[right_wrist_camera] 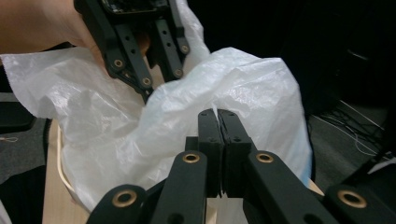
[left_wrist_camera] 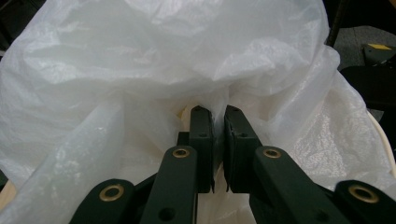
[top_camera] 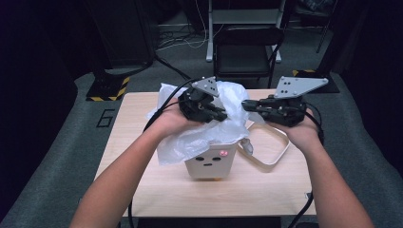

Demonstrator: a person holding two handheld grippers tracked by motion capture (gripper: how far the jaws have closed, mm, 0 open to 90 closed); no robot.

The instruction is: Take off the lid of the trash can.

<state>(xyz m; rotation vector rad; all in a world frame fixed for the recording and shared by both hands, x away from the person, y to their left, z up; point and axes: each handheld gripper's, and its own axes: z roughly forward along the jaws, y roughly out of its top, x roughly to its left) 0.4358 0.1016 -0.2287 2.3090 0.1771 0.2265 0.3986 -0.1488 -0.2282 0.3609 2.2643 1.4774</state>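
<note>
Both tongs pinch the white plastic bag mid-frame over the small face-printed bin on the table: left tongs nearly closed on the film, right tongs clamped on its right edge, bin directly below.
</note>
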